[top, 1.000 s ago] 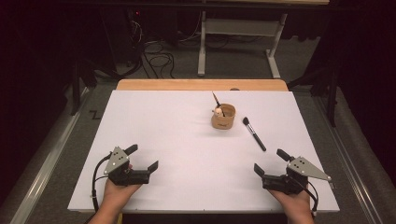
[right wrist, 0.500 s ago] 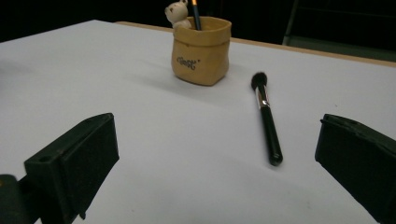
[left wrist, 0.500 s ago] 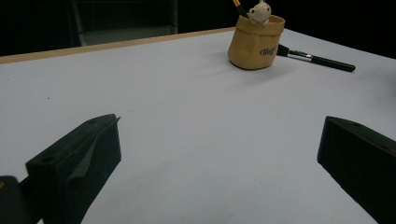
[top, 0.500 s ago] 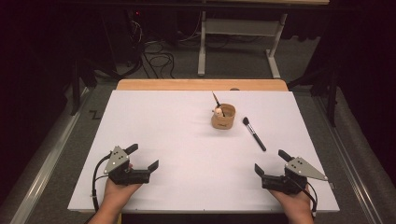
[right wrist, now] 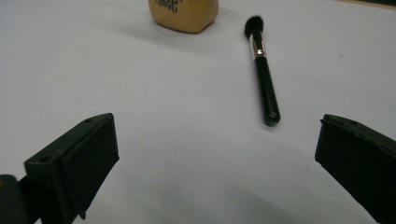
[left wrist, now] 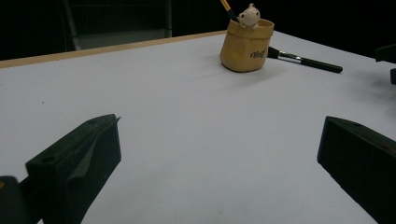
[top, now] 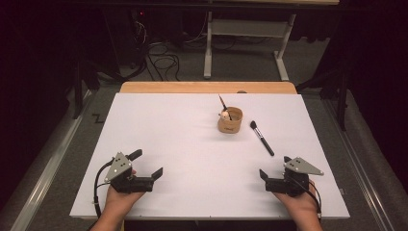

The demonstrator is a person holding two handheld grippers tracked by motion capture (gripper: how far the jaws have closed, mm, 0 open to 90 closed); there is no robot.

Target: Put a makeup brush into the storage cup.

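2 grippers sit parked at the near edge of the white table as I line up the next reach. My right gripper rests at 5 o'clock on the tabletop, jaws spread wide and empty; my left gripper rests at 7 o'clock, jaws equally wide, nothing between them.

The black makeup brush lies flat on the table right of centre, just beside the tan pouch-shaped holder but apart from it. In the right gripper view the brush lies ahead toward 1 o'clock, inside the span of the open jaws, its long axis running nearly straight away from them: blunt handle end nearest, dark bristle tuft farthest, close to the holder. I judge the right gripper the nearer by far; from the left gripper view the brush lies well off at 1 o'clock, beyond the holder.

Materials read plainly: the handle is slim, round and glossy black, with a short bright metal ferrule below soft bristles. The holder looks like soft, matte, creased fabric or leather, printed with dark lettering, and carries a small pale figurine and 1 orange-handled brush standing tilted inside. The table surface is smooth and matte.
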